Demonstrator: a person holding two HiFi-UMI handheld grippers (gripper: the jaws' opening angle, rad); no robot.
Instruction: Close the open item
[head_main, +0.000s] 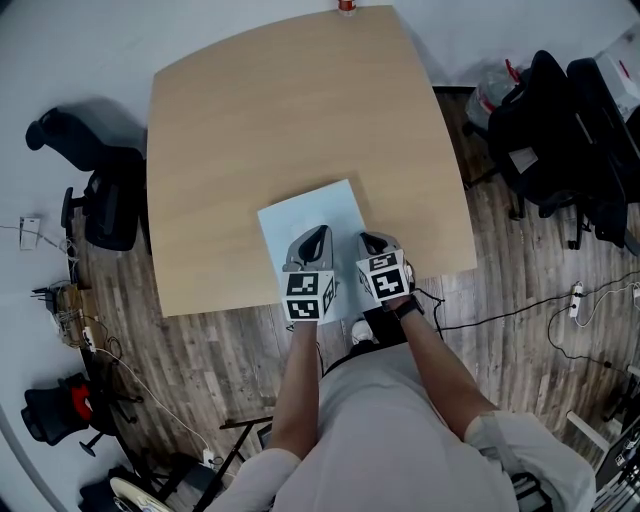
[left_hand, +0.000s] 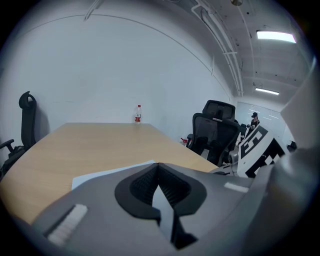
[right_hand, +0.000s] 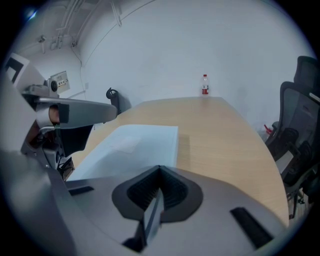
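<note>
Only the head view takes in the whole layout: the pale blue flat item (head_main: 310, 215) lies at the near edge of the wooden table (head_main: 270, 120), with no cover raised; the left gripper (head_main: 319, 235) and right gripper (head_main: 370, 240) sit side by side over its near half (whether they press on it is hard to tell). The gripper views alone settle the tongs: each pair is pressed together at the tips, with nothing between. The right gripper view shows the item's top face and right edge; the left gripper view catches only a corner past its own body. Folder or book cannot be told. A small bottle (head_main: 346, 6) at the far edge is cut off overhead but whole in both gripper views. Both bare forearms reach straight forward from the torso, close together; black chairs (head_main: 545, 130) stand to the right.
</note>
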